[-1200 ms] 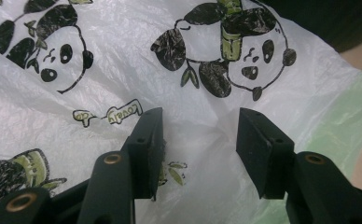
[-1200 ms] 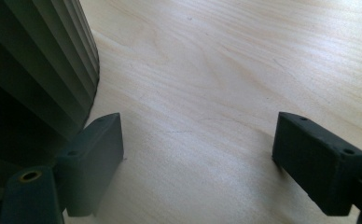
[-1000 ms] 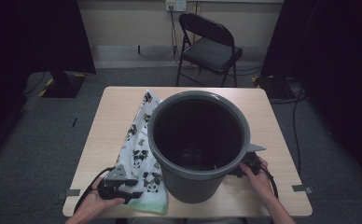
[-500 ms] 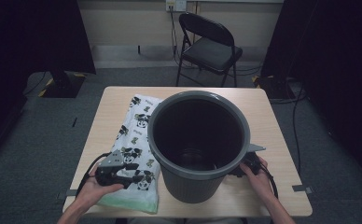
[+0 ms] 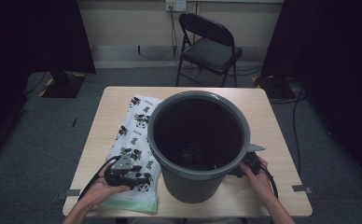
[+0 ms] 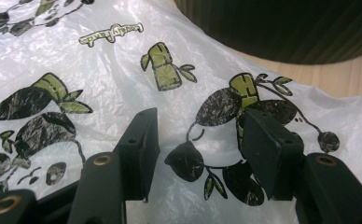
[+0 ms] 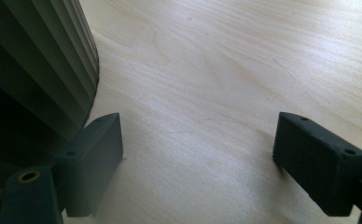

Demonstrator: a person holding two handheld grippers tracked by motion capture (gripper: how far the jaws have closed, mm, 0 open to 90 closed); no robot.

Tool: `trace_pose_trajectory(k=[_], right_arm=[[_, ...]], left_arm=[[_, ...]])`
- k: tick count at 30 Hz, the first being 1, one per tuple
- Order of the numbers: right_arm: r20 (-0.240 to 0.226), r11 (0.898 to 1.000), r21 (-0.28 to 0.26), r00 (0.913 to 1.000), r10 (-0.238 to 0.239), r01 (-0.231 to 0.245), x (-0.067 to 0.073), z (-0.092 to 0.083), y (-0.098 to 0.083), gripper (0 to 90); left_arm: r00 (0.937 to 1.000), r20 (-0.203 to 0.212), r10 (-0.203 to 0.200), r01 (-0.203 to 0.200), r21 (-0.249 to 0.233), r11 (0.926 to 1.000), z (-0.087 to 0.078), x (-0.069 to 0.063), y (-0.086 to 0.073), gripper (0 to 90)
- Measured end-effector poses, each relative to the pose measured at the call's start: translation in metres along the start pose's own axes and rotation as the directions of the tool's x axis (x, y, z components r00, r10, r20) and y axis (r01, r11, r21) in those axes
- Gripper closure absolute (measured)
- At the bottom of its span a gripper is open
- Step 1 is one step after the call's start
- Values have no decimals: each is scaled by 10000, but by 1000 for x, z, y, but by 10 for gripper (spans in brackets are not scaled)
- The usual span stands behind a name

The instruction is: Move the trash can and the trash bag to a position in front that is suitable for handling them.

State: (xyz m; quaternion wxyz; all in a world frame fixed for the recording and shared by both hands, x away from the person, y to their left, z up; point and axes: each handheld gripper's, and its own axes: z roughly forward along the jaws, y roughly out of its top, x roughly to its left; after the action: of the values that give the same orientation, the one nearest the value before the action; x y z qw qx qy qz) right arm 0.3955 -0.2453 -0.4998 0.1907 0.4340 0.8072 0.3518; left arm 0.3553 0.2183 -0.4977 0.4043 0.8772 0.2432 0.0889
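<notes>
From above, your left gripper [image 5: 131,173] is now sitting on the bag [image 5: 133,140] left of the bin [image 5: 198,140], nearer you than before; its view is showing jaws half apart over the film, just widening, nothing pinched; your right gripper [image 7: 198,163] is gaping beside the bin.

A black metal folding chair [image 5: 209,46] stands at top centre before a cream wall [image 5: 123,28] — grey carpet floor [image 5: 44,140] around the pale wooden table [image 5: 272,140], black curtains [image 5: 30,37] flanking both sides.
</notes>
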Motion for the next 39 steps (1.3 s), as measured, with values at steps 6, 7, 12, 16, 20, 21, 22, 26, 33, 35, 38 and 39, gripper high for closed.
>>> trace_pose_trajectory(k=[6, 7, 12, 16, 20, 21, 22, 26, 33, 35, 38, 39], right_arm=[[-1, 10000, 0, 10000, -2, 2, 0, 0, 0, 150], [4, 10000, 11, 10000, 16, -16, 0, 0, 0, 150], [1, 10000, 0, 10000, 0, 0, 0, 0, 0, 150], [5, 10000, 17, 10000, 17, -17, 0, 0, 0, 147], [4, 10000, 16, 10000, 18, -18, 0, 0, 0, 147], [3, 10000, 17, 10000, 17, -17, 0, 0, 0, 147], [2, 10000, 19, 10000, 17, -17, 0, 0, 0, 147], [-14, 10000, 12, 10000, -6, 6, 0, 1, 1, 142], [1, 10000, 10, 10000, -18, 18, 0, 1, 1, 140], [3, 10000, 10, 10000, -16, 16, 0, 1, 1, 140], [17, 10000, 39, 10000, -6, 6, -1, 2, 1, 137], [18, 10000, 43, 10000, -1, 1, 0, 2, 1, 137]], left_arm=[[9903, -331, -1351, 1344, -239, 9906, -3, -18, -4, 378], [9915, -256, -1277, 1272, -182, 9917, -3, -21, -3, 378], [9969, 354, -699, 704, -122, 9974, 0, -31, -2, 385], [9965, -644, -539, 546, 98, 9985, 5, -22, 6, 432], [9808, -1469, -1279, 1268, -170, 9918, 5, -3, 4, 433], [9806, -1394, -1377, 1348, -302, 9904, 4, 1, 3, 433], [9806, -1394, -1377, 1348, -302, 9904, 4, 1, 3, 433], [9748, -1688, -1458, 1432, -276, 9893, 5, -1, 4, 435], [9486, -2317, -2155, 2063, -635, 9764, 8, 6, 4, 435], [9330, -2600, -2489, 2397, -668, 9685, 9, 8, 6, 439], [9370, -2647, -2278, 2203, -581, 9737, 14, 3, 9, 383], [9396, -2531, -2305, 2235, -565, 9731, 14, 1, 10, 358]])
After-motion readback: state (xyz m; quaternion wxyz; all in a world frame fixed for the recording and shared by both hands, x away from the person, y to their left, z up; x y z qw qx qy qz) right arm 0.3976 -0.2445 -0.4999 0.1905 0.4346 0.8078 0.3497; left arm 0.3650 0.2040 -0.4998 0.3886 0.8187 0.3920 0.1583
